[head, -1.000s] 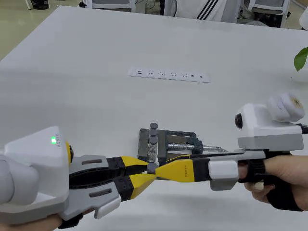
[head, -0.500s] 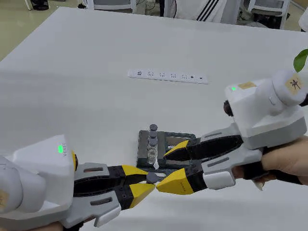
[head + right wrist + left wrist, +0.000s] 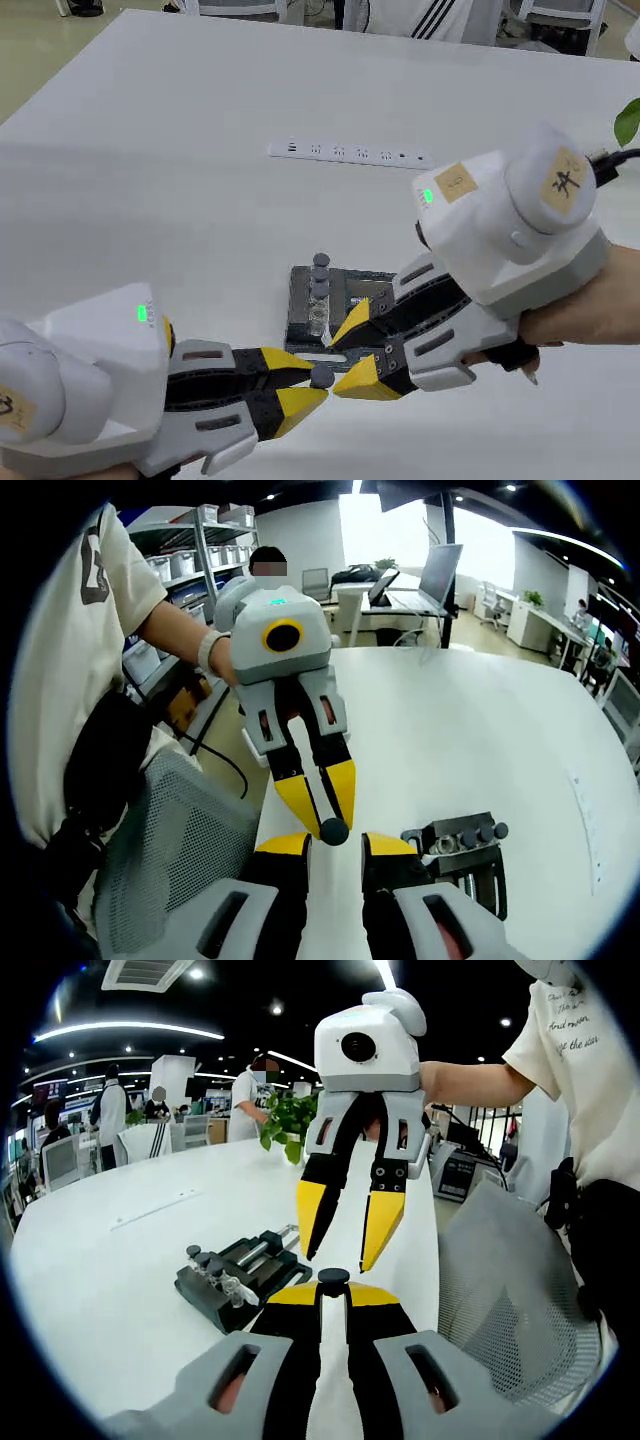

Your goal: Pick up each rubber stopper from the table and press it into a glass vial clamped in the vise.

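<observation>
Lower centre: a rubber stopper (image 3: pixel 322 375) is held pinched in the left gripper's (image 3: pixel 316 382) fingers, near the vise (image 3: pixel 345 288). The right gripper's (image 3: pixel 352 350) fingers, spread wide, are best closed squarely around it.

Open-plan office: one broad white table (image 3: pixel 150 150), bearing a long white power strip (image 3: pixel 350 154). Beyond it, pale yellow-green floor (image 3: pixel 40 50). Alongside, a grey mesh office chair (image 3: pixel 500 1280). Overhead, linear ceiling lights (image 3: pixel 130 1032), lit. A stocked metal shelving rack (image 3: pixel 200 550) stands behind.

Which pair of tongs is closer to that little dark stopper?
Left. The left tongs are shut on the rubber stopper, pinching it at their tips. The right tongs hang open facing it, their tips just short of it.
</observation>
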Available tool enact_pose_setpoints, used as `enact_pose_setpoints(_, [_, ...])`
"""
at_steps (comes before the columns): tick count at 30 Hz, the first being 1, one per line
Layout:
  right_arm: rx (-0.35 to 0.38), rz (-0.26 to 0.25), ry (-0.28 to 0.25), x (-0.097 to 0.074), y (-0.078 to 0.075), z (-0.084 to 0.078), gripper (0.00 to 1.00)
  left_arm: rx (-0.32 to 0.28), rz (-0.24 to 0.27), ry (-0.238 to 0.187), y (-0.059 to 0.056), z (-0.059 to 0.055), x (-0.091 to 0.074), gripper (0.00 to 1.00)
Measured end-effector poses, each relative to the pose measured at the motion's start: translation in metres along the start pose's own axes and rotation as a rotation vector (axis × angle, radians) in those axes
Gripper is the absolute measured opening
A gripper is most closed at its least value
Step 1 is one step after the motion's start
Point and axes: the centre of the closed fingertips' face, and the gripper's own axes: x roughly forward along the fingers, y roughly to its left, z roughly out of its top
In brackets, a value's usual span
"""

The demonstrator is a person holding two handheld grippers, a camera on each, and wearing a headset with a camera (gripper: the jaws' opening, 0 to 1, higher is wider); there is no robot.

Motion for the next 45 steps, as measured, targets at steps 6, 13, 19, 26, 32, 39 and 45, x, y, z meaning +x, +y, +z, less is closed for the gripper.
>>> enact_pose_setpoints(6, [-0.058, -0.007, 0.052, 0.004, 0.001, -0.004, 0.14, 0.016, -0.012, 0.011, -0.005, -0.001, 0.003, 0.05])
enact_pose_setpoints(13, [-0.091, 0.007, 0.09, 0.003, 0.004, -0.007, 0.11, 0.028, -0.024, 0.025, -0.008, -0.003, 0.005, 0.05])
enact_pose_setpoints(19, [-0.096, 0.016, 0.109, 0.004, 0.006, -0.009, 0.08, 0.04, -0.024, 0.036, -0.008, -0.002, 0.006, 0.05])
enact_pose_setpoints(26, [-0.106, 0.022, 0.133, 0.005, 0.009, -0.012, 0.08, 0.066, -0.03, 0.058, -0.011, -0.005, 0.007, 0.05])
enact_pose_setpoints(32, [-0.132, 0.034, 0.166, 0.005, 0.012, -0.015, 0.08, 0.091, -0.042, 0.079, -0.013, -0.007, 0.009, 0.05])
enact_pose_setpoints(39, [-0.161, 0.031, 0.195, 0.005, 0.011, -0.018, 0.08, 0.087, -0.046, 0.085, -0.012, -0.008, 0.011, 0.05])
enact_pose_setpoints(45, [-0.169, 0.038, 0.202, 0.006, 0.013, -0.019, 0.09, 0.08, -0.049, 0.089, -0.013, -0.009, 0.011, 0.05])
